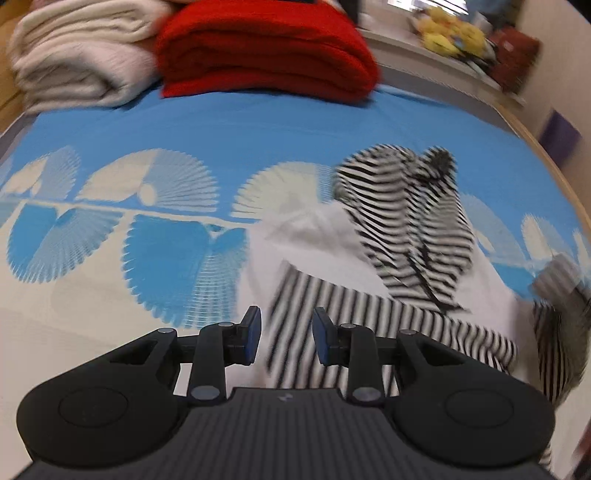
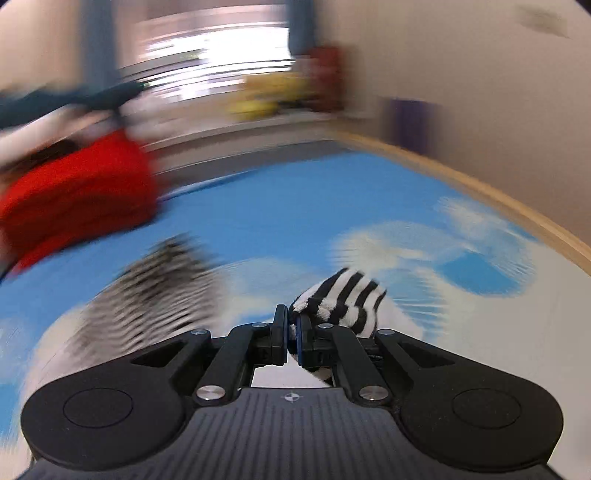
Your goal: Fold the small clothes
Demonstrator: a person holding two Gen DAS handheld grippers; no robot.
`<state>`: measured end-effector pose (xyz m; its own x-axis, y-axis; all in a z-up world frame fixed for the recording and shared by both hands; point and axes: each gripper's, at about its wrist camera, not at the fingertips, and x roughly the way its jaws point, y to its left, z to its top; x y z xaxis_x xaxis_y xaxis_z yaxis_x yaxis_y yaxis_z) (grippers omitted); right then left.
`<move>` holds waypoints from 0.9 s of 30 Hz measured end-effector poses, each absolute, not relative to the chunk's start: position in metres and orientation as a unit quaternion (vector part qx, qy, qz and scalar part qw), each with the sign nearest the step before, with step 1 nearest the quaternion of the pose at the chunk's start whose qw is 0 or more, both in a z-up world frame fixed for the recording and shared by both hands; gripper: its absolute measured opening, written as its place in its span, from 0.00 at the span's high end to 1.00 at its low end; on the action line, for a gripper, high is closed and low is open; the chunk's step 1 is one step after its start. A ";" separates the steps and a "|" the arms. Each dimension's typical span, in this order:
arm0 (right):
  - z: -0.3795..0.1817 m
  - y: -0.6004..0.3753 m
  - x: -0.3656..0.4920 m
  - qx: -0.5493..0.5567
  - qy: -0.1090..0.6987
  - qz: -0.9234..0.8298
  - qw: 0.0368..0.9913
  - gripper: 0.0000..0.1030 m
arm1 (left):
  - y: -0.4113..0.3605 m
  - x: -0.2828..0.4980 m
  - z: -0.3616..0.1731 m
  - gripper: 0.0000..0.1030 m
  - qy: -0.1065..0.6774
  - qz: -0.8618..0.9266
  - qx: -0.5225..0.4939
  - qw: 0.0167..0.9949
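A small black-and-white striped garment (image 1: pixel 402 236) with white parts lies crumpled on the blue and white patterned bed cover (image 1: pixel 221 133), right of centre in the left wrist view. My left gripper (image 1: pixel 286 332) is open and empty, its tips just above the garment's near striped edge. My right gripper (image 2: pixel 290 328) is shut on a striped fold of the garment (image 2: pixel 343 295) and holds it above the cover. The rest of the garment shows blurred to the left (image 2: pixel 159 295). The right wrist view is motion-blurred.
A folded red blanket (image 1: pixel 266 51) and a folded cream blanket (image 1: pixel 81 55) lie at the far end of the bed. A wooden bed edge (image 2: pixel 480 192) curves along the right. A shelf with yellow toys (image 1: pixel 450 33) stands behind.
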<state>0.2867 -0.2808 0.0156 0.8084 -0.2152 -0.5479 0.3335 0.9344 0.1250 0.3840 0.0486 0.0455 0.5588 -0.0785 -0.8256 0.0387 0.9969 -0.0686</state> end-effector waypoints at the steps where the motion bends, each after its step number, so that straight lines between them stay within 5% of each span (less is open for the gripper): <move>1: 0.010 -0.258 0.288 0.096 0.299 -0.078 0.946 0.91 | 0.056 0.386 0.045 0.67 0.470 -0.025 -0.028 0.882; 6: -0.038 -0.199 0.291 0.131 0.472 0.127 0.863 0.69 | 0.079 0.391 0.039 0.67 0.482 -0.004 -0.041 0.875; 12: -0.038 -0.229 0.298 0.141 0.471 0.051 0.869 0.57 | 0.078 0.392 0.030 0.67 0.495 -0.008 -0.056 0.867; 27: -0.084 -0.343 0.283 0.361 0.483 -0.176 0.778 0.52 | -0.049 0.393 -0.020 0.66 0.512 -0.124 -0.041 0.849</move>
<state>0.2826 -0.3434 -0.0836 0.4710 0.0756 -0.8789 0.6229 0.6770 0.3920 0.3932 -0.0493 -0.0200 0.4446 -0.2514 -0.8597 0.1681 0.9662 -0.1956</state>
